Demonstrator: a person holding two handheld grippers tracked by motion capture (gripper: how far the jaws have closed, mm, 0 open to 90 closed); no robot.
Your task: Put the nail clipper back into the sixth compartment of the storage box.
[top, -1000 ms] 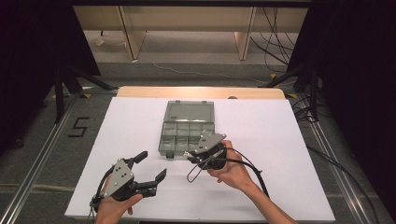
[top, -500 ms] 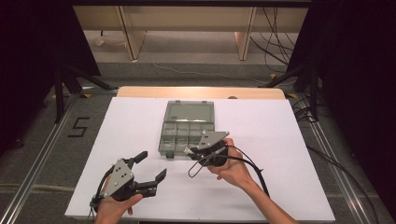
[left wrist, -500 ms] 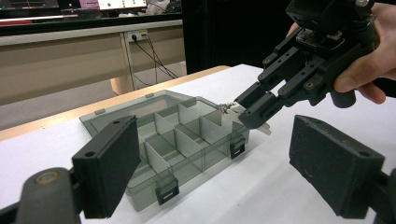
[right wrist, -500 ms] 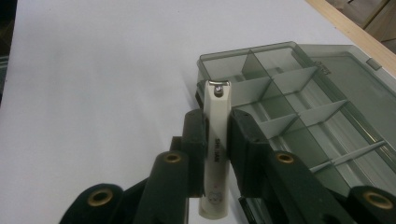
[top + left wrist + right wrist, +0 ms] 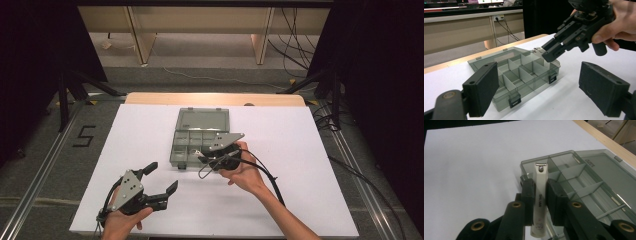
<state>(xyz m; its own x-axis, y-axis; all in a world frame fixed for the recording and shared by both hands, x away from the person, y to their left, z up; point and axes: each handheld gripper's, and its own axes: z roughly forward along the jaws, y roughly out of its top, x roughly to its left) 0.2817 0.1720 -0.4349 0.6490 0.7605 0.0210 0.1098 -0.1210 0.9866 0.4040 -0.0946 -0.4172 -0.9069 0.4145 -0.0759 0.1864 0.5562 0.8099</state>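
Left gripper (image 5: 161,179) low, jaws wide apart. Right gripper (image 5: 204,161) ahead of it, tipped down, jaws squeezed together.

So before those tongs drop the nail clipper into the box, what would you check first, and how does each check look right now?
1. Right tongs shut firmly on the nail clipper: ok.
2. Lid of the compartment box open, lying flat behind: ok.
3. Clipper tip over a corner compartment: ok.
4. That compartment free of other items: cannot tell, the clipper hides part of it.
5. Left tongs open and apart from the box: ok.
6. Box sitting flat on the white table: ok.
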